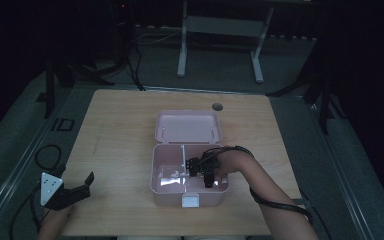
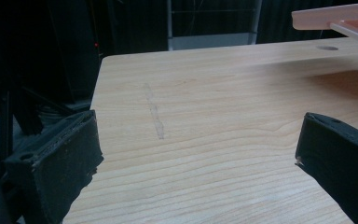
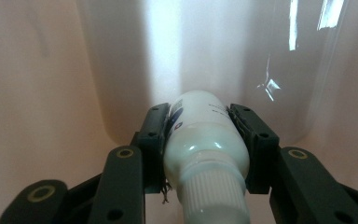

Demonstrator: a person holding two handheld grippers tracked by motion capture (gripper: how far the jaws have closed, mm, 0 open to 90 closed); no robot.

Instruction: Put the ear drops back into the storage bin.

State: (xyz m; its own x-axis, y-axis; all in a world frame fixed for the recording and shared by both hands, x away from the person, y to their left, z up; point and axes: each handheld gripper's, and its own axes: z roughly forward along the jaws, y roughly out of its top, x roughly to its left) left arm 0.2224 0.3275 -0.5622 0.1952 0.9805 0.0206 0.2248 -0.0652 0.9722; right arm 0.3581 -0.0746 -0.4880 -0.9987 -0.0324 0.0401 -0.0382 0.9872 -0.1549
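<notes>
Bottle, white, ribbed cap toward camera, clamped between right gripper pads, long axis along the jaws, nose-down inside pink storage box. Left gripper parked well apart, jaws spread, empty.

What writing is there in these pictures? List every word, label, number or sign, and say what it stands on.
Nothing reads clearly.
White plastic bottle, clamped in the right gripper inside the pink plastic box: a label with a dark blue patch and a line of small dark print, too blurred to read.
Pink plastic box, its open lid and the wooden table: no writing to be seen.
</notes>
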